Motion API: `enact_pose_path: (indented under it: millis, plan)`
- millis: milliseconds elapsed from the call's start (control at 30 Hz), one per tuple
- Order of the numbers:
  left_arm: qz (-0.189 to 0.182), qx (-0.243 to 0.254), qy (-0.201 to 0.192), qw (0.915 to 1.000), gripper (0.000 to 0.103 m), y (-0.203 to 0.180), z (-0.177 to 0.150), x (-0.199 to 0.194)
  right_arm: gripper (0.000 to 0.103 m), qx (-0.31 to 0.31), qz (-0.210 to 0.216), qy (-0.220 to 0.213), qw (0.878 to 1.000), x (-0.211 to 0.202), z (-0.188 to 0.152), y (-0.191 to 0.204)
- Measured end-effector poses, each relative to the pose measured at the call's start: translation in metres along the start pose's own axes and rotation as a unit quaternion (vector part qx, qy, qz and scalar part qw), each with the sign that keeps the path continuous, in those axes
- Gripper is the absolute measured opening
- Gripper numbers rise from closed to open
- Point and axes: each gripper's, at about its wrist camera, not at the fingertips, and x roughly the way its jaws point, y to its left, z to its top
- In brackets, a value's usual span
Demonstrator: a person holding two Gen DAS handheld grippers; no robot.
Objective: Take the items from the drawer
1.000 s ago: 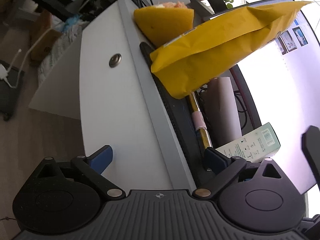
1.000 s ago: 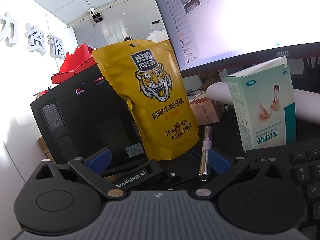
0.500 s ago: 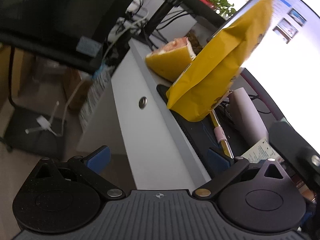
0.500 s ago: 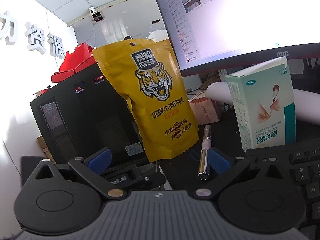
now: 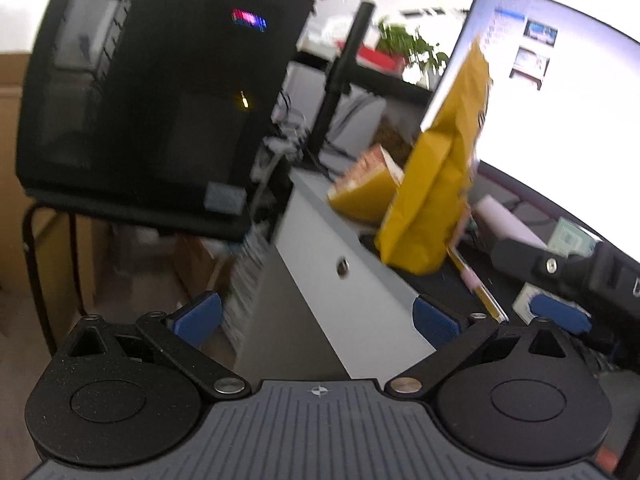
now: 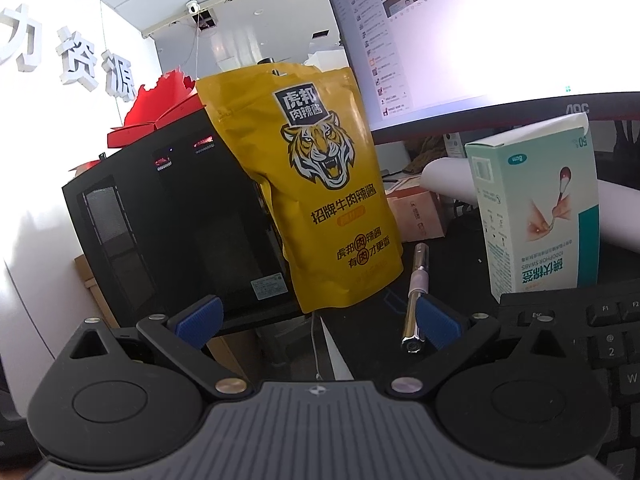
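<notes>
The left gripper (image 5: 316, 316), jaws spread and empty, has swung up and back from the white drawer front (image 5: 352, 296), while the right gripper (image 6: 318, 320) hangs released near the yellow pouch (image 6: 316, 216), pen (image 6: 416, 300) and swab box (image 6: 540, 212) standing on the desk, suggesting unloading is over.

Bright monitor (image 6: 500, 28) glowing above the worktop (image 6: 460, 264), black keyboard (image 6: 592, 344) lying at lower right, black computer tower (image 6: 172, 224) standing left, red paper shape (image 6: 156, 108) sitting on top, white wall characters (image 6: 76, 56) hanging behind.
</notes>
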Motion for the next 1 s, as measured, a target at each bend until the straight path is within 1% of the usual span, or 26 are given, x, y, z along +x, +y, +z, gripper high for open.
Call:
enact_pose_path:
  millis: [100, 267, 367, 567, 667, 1000]
  plan:
    - [0.006, 0.02, -0.022, 0.9995, 0.103, -0.002, -0.003, -0.002, 0.103, -0.004, -0.005, 0.001, 1.0, 0.0, -0.001, 0.001]
    - [0.016, 0.059, -0.042, 0.9973, 0.103, -0.007, -0.007, -0.002, 0.103, -0.009, -0.01, 0.003, 1.0, 0.001, -0.001, 0.002]
    - [0.024, 0.072, -0.052, 0.9958, 0.103, -0.01, -0.01, -0.003, 0.103, -0.01, -0.011, 0.005, 1.0, 0.002, -0.002, 0.002]
    - [0.049, 0.079, -0.071, 0.9931, 0.103, -0.011, -0.011, -0.005, 0.103, -0.018, -0.011, 0.007, 1.0, 0.003, -0.003, 0.004]
    - [0.055, 0.086, -0.077, 0.9918, 0.103, -0.013, -0.012, -0.005, 0.103, -0.019, -0.012, 0.007, 1.0, 0.003, -0.003, 0.004]
    - [0.05, 0.109, -0.083, 0.9893, 0.103, -0.019, -0.015, -0.005, 0.103, -0.016, -0.009, 0.01, 1.0, 0.003, -0.002, 0.003]
